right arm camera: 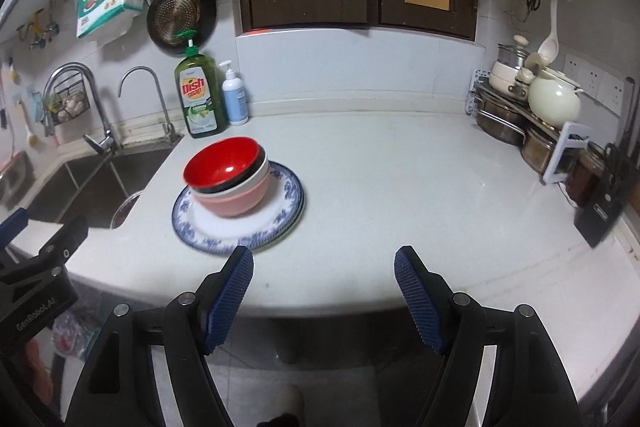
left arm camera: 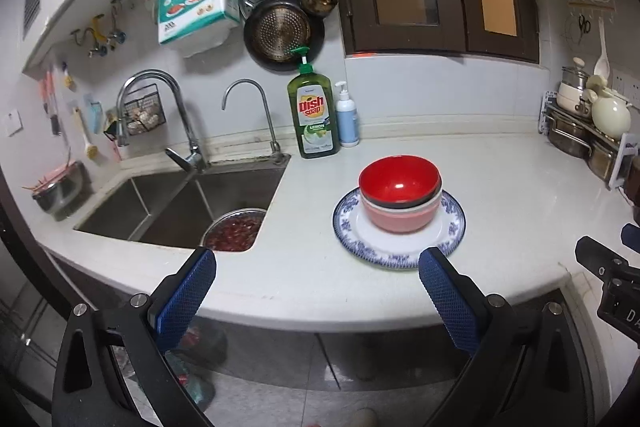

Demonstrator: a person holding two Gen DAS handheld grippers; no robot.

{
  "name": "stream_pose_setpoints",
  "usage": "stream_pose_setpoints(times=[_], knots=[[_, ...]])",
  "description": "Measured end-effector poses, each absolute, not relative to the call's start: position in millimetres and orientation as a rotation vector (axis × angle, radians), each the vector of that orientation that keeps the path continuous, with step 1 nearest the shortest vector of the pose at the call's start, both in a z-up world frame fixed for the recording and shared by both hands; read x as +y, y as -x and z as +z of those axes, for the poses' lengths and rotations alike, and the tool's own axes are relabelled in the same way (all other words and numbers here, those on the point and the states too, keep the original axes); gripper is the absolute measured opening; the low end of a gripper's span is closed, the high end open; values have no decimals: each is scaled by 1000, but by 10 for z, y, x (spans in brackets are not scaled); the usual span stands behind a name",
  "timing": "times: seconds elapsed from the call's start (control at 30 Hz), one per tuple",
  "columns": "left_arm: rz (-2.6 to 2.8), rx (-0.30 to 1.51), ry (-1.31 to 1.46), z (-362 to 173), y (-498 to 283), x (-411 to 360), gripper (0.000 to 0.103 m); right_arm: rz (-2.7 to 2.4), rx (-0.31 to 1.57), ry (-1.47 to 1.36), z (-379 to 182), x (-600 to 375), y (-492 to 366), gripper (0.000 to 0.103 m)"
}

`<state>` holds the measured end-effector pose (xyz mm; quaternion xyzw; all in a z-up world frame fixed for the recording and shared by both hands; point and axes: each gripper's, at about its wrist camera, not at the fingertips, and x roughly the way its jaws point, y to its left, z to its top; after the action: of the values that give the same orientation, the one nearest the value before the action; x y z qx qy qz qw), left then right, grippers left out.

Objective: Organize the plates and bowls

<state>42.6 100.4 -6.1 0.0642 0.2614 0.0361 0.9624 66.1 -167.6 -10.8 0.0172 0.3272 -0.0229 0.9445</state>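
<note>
On the white counter, a red-lined bowl (left arm camera: 398, 181) nests in a pink bowl (left arm camera: 398, 219), and both stand on a blue-patterned plate (left arm camera: 400, 255). The same bowl stack (right arm camera: 226, 175) and plate (right arm camera: 280, 211) show in the right wrist view, left of centre. My left gripper (left arm camera: 318, 261) stands open at the counter's front edge, its right pad (left arm camera: 448, 299) just short of the plate's near rim, nothing between the pads. My right gripper (right arm camera: 324, 259) is open too, empty, to the right of the plate and back from it.
A steel sink (left arm camera: 176, 203) with a bowl of red food (left arm camera: 236, 229) lies left of the stack. Dish soap (left arm camera: 312, 111) and a pump bottle (left arm camera: 346, 117) stand at the back wall. Pots and a rack (right arm camera: 532, 111) fill the right corner. The counter edge (right arm camera: 320, 303) runs just ahead of the grippers.
</note>
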Motion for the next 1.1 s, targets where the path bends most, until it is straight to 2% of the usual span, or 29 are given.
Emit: stream_pose_setpoints(times=[0.3, 1.1], knots=[[63, 515, -127, 30, -4, 1119, 103, -43, 637, -67, -41, -1627, -131, 82], [24, 487, -139, 112, 370, 1383, 103, -71, 601, -51, 86, -1312, 368, 82]])
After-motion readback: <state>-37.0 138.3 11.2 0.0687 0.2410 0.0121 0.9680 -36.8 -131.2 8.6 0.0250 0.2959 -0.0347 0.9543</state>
